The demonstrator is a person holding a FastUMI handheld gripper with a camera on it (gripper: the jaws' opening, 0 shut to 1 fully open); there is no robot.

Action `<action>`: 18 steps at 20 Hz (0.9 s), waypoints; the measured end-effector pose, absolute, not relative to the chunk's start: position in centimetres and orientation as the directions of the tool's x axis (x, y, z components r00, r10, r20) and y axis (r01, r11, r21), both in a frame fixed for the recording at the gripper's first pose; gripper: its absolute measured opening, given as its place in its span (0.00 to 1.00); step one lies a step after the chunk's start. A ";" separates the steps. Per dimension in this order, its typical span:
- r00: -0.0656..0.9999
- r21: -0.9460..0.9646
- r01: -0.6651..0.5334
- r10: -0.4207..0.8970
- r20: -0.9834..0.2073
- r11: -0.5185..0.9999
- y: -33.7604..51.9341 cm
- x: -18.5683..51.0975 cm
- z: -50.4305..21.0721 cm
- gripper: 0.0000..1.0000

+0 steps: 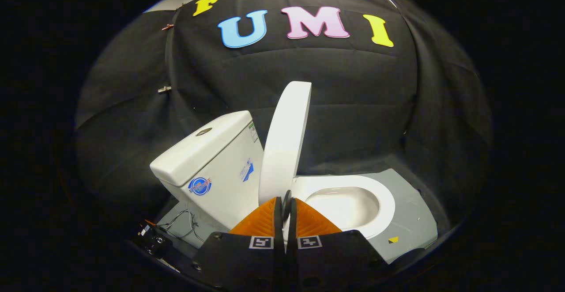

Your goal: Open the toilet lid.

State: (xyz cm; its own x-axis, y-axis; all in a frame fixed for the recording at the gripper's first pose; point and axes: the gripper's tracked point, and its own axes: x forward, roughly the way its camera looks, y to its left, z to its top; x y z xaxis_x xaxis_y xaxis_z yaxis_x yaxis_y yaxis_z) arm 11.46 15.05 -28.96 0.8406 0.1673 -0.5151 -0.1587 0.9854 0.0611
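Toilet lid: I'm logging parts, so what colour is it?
Plain white, clearest in the gripper view; the toilet lid stands raised beyond the shut gripper.

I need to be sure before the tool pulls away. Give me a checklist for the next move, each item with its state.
1. Lid raised off the seat: ok, it stands nearly upright beside the tank.
2. Lid leaning fully against the tank: cannot tell.
3. Tool free of the lid: cannot tell, its fingers sit closed together right at the lid's lower edge.
4. Seat down and bowl open: ok.
5. Retreat path free of the loose wires beside the tank base: ok, they lie off to the side.
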 end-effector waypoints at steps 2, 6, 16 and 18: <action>0.839 0.038 -0.186 0.179 -0.515 0.982 16.5 11.3 -28.7 0.05; 0.832 0.000 -0.247 0.212 -0.513 0.969 19.5 11.4 -28.6 0.05; 0.810 -0.026 -0.332 0.271 -0.520 0.943 24.5 11.3 -29.3 0.05; 0.805 -0.024 -0.344 0.282 -0.522 0.939 25.3 11.4 -29.5 0.05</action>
